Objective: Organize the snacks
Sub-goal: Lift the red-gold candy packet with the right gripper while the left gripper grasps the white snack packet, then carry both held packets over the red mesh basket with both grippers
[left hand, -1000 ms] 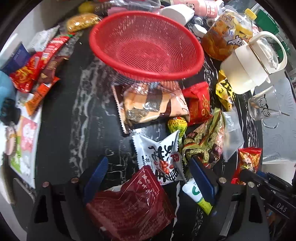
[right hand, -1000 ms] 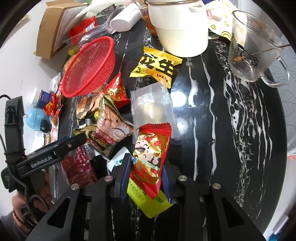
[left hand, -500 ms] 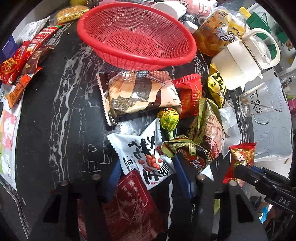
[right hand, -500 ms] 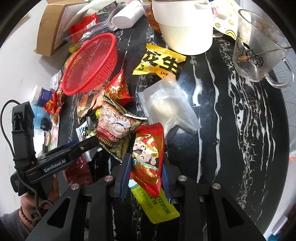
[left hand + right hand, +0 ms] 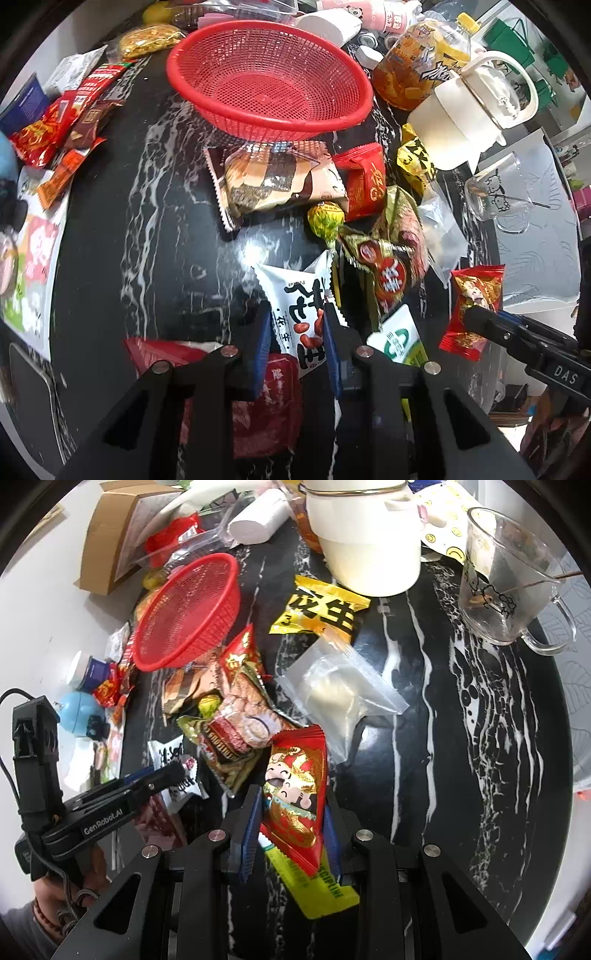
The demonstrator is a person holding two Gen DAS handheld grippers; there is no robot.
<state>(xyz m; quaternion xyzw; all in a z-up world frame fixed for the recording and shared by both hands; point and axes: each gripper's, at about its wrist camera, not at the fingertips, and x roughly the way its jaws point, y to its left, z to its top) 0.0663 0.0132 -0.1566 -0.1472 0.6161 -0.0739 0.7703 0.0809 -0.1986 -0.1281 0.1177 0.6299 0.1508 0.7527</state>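
A red mesh basket [image 5: 269, 77] stands empty at the far side of the black marble table [image 5: 147, 221]; it also shows in the right wrist view [image 5: 184, 609]. My left gripper [image 5: 297, 332] is shut on a white peanut packet [image 5: 301, 306], lifted above a dark red packet [image 5: 266, 406]. My right gripper [image 5: 293, 812] is shut on a red cartoon snack packet [image 5: 295, 790], held over a yellow-green packet [image 5: 314, 886]. Loose snacks lie between: a seaweed cracker pack [image 5: 273, 184], a red pouch [image 5: 364, 181], a green lollipop [image 5: 327, 221], a green-gold bag [image 5: 388, 266].
A cream kettle [image 5: 465, 122], a juice bottle [image 5: 413, 74] and a glass mug [image 5: 506, 192] stand at the right. A yellow peanut packet [image 5: 317, 609] and a clear zip bag [image 5: 343, 694] lie mid-table. More snack bars [image 5: 66, 122] lie at the left edge.
My left gripper has closed on the white peanut packet and lifted it off the dark red packet. My right gripper still holds the red cartoon packet, raised slightly.
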